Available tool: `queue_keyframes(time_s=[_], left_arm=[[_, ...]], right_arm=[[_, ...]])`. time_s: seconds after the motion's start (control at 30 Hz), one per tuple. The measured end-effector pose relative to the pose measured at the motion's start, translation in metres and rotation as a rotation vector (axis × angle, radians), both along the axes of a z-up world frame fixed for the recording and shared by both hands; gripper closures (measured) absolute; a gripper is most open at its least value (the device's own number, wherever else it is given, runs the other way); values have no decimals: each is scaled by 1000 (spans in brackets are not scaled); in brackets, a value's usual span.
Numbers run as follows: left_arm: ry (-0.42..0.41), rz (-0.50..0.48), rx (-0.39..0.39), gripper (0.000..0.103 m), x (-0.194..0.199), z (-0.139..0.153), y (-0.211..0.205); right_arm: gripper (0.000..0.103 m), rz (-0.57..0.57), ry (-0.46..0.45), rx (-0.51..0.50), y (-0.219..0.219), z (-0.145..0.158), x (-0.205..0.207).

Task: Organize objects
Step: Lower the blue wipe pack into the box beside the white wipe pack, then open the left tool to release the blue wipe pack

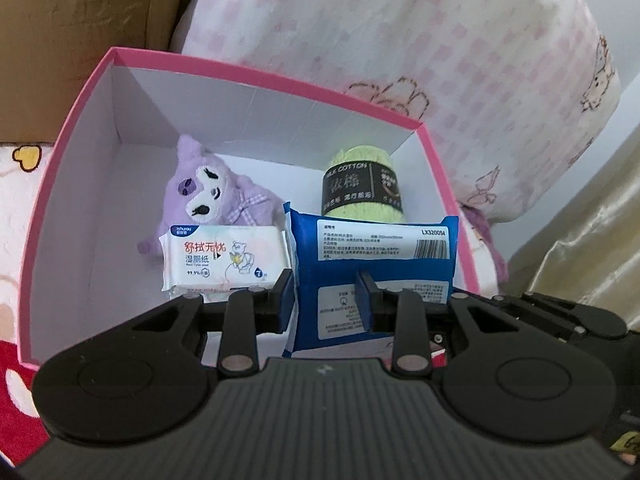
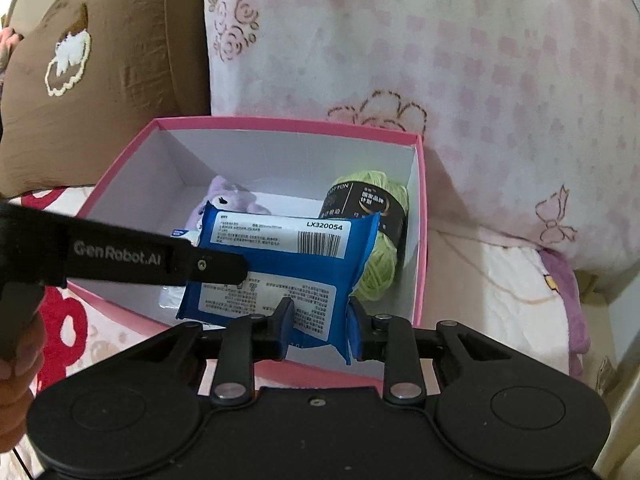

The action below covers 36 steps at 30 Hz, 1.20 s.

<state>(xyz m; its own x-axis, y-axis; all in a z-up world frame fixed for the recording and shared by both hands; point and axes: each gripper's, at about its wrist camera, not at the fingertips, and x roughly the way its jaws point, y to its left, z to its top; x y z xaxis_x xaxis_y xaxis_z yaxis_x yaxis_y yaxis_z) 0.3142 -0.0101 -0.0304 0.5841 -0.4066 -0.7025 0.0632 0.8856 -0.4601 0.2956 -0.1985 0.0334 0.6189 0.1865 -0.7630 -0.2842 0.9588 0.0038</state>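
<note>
The step in hand was judged to be the lowering of the blue pack [image 1: 376,240] into the pink box [image 1: 72,128], with both claws engaged on it.

The left claw [image 1: 326,296] was seen closed about the left part of the pack, one finger at its left edge and the other pressed against its printed face. Just left of that claw, and a little ahead, a white wipes pack [image 1: 224,260] lay on the box floor; beyond it a purple plush toy [image 1: 216,196] was propped toward the far wall. Straight ahead of the claw, behind the blue pack, a skein of green yarn [image 1: 362,188] stood upright.

The right claw [image 2: 322,324] was clamped on the lower right corner of the pack, which was held over the near side of the box, tilted, with its label facing the cameras. Whether its lower edge touched the floor could not be told. In the right wrist view the left claw's arm was seen reaching in from the left to the pack's edge. To the right of the right claw only the box's side wall and the bed [image 2: 500,280] were seen.

The task was judged well along, three things being already inside. The next move would call for the pack to be settled beside the wipes, in front of the yarn, before both grips were eased.
</note>
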Motion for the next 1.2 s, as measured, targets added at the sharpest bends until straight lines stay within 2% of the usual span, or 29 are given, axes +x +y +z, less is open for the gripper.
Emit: queue_keyframes(time_s=[0.2, 0.33, 0.43, 0.57, 0.67, 1.03, 1.2], left_arm=[[2, -12, -7, 72, 2, -8, -4], [3, -15, 20, 72, 4, -13, -10], [-4, -19, 63, 73, 4, -14, -17], [5, -41, 33, 78, 6, -18, -21], [-11, -27, 59, 78, 5, -16, -23], [-58, -77, 157, 77, -29, 34, -23], [-19, -98, 189, 75, -49, 59, -21]], right_arm=[[72, -5, 15, -10, 0, -5, 1], [70, -2, 20, -30, -2, -9, 3], [70, 3, -9, -74, 1, -12, 1], [70, 36, -24, -70, 3, -12, -1], [70, 29, -27, -63, 2, -7, -3], [69, 57, -20, 54, -22, 37, -34], [68, 58, -37, 66, -26, 60, -54]])
